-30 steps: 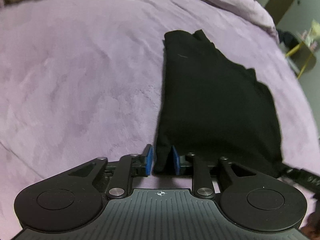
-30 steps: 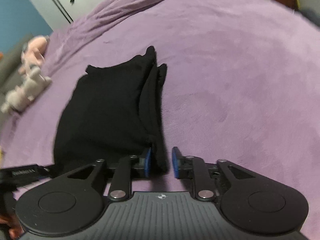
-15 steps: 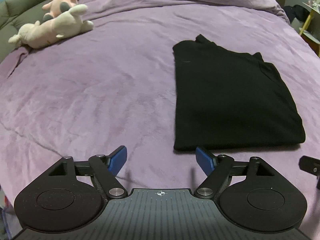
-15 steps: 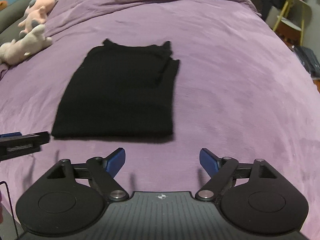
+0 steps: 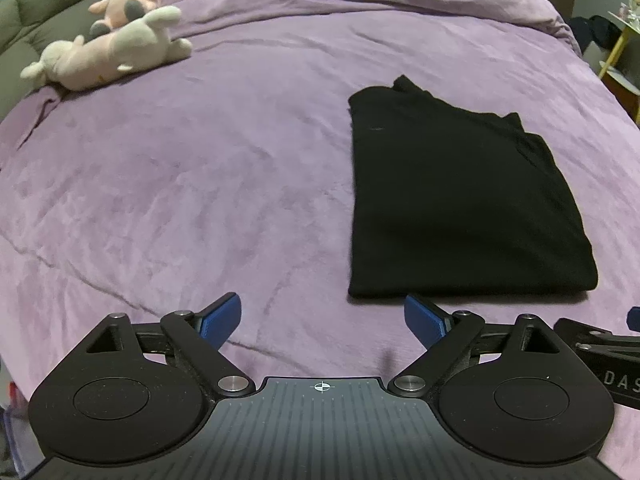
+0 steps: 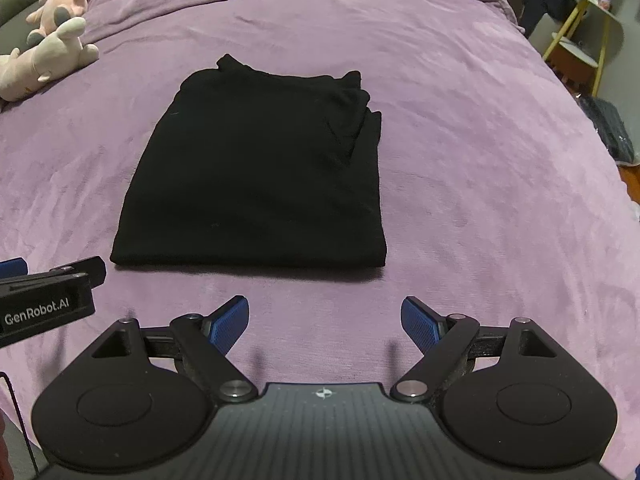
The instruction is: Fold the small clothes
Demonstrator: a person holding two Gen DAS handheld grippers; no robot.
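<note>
Right wrist view: the black garment (image 6: 252, 176) lies flat on the purple bedspread (image 6: 480, 160) as a folded rectangle, its near edge straight and its layered, uneven side toward the right. The right gripper (image 6: 325, 318) hovers just short of that near edge with its blue pads (image 6: 230, 322) spread wide and holding nothing; the left gripper (image 6: 48, 280) enters at the left margin, level with the garment's near left corner. Left wrist view: the left gripper (image 5: 322, 316) is likewise spread and empty, its right pad (image 5: 424, 316) just beside the near left corner of the garment (image 5: 460, 200), not touching it. Two plush toys (image 5: 108, 46) rest well apart at the far left of the bed.

Judgement: the fold appears set down and both tools released; what remains is either a further fold or tidying. For a further fold, each tool should take one near corner, pinching every layer together, not only the top one, and both should lift and carry evenly so the edge stays straight. The stepped layers on the right side are the likeliest to slip or splay; that corner merits a deeper bite. The plush bedspread may catch in the pads if they close too low.
</note>
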